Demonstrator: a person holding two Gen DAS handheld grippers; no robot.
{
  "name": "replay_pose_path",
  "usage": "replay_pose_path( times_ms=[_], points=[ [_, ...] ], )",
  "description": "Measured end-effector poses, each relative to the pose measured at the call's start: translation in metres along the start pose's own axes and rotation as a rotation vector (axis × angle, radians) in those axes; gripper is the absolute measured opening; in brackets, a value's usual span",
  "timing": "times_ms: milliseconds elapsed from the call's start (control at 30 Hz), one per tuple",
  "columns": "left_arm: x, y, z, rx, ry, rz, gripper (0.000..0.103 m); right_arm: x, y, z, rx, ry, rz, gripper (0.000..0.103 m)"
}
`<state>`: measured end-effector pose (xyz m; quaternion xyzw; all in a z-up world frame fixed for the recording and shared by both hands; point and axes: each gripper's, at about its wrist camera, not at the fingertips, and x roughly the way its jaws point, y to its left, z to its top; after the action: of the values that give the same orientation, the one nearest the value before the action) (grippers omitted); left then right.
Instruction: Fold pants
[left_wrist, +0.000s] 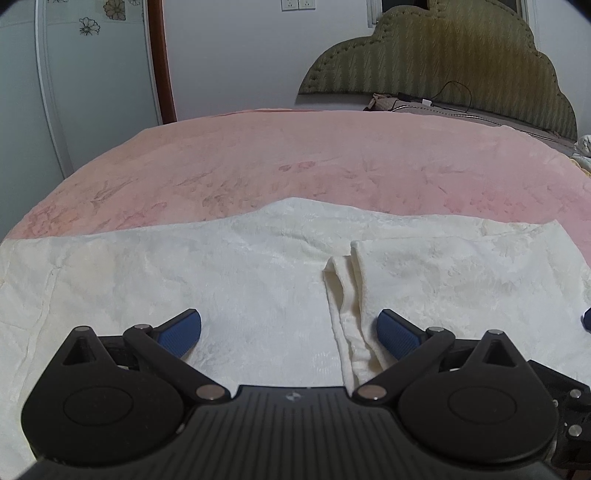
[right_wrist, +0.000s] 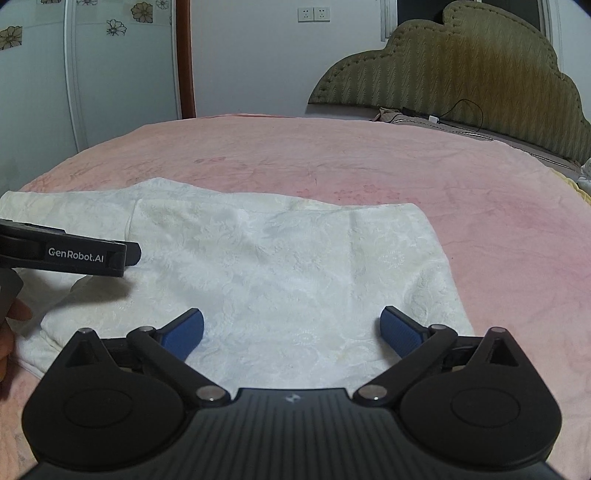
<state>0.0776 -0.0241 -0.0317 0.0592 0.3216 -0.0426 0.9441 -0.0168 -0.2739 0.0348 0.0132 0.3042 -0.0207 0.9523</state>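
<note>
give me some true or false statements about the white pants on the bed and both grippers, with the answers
1. The white textured pants lie on a pink flower-patterned blanket. True.
2. The right gripper is clamped on the pants. False: its blue pads stand wide apart over the fabric, gripping nothing.
3. The left gripper is open. True.
4. The pants hang from a hanger. False: they lie flat on the blanket, one layer folded over another.
5. A padded olive-green headboard stands at the far end of the bed. True.
6. The blanket is blue. False: it is pink.
</note>
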Motion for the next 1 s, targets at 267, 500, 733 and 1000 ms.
replay_pose_path(
  times_ms=[267,500,733,1000],
  points=[
    [0.0,-0.001,-0.003,0.001,-0.023,0.004,0.103,0.0,-0.001,0.0,0.0,-0.002,0.0,0.103],
    [-0.003,-0.003,-0.008,-0.022,-0.04,0.025,0.103,-0.002,-0.002,0.001,0.019,-0.003,0.004,0.103],
    [-0.002,0.004,-0.01,-0.067,-0.034,-0.003,0.103,-0.038,-0.04,0.026,0.288,-0.086,0.103,0.103],
    [0.0,0.013,-0.011,-0.109,-0.024,-0.036,0.103,-0.08,-0.067,0.061,0.441,-0.168,0.226,0.103]
  ],
)
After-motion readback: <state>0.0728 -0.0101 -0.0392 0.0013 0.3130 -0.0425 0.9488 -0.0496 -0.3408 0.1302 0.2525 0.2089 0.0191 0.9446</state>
